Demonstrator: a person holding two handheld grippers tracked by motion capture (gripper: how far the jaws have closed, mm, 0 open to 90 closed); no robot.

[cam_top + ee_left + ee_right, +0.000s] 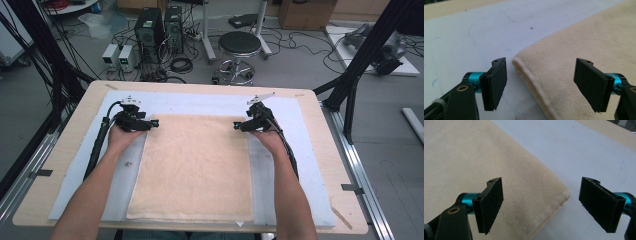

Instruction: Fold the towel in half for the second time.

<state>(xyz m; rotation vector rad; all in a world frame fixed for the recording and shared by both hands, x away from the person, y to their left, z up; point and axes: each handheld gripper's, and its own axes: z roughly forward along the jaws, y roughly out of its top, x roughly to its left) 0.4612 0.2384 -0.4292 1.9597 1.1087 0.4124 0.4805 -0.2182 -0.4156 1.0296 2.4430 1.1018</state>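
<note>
Towel (192, 167): cream cloth, lies flat on the pale blue mat (300, 165), in the middle of the wooden table (65, 150).
Left gripper (540, 85): at the far left corner of the towel; jaws wide apart, the corner between them, pads not touching it.
Right gripper (541, 206): at the far right corner; jaws wide apart around that corner, nothing pinched.

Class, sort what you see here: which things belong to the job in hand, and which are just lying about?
Belongs to the job:
beige towel
left hand-held gripper, open at a far corner
right hand-held gripper, open at the other far corner

Lying about:
stool
computer towers
cardboard box
</note>
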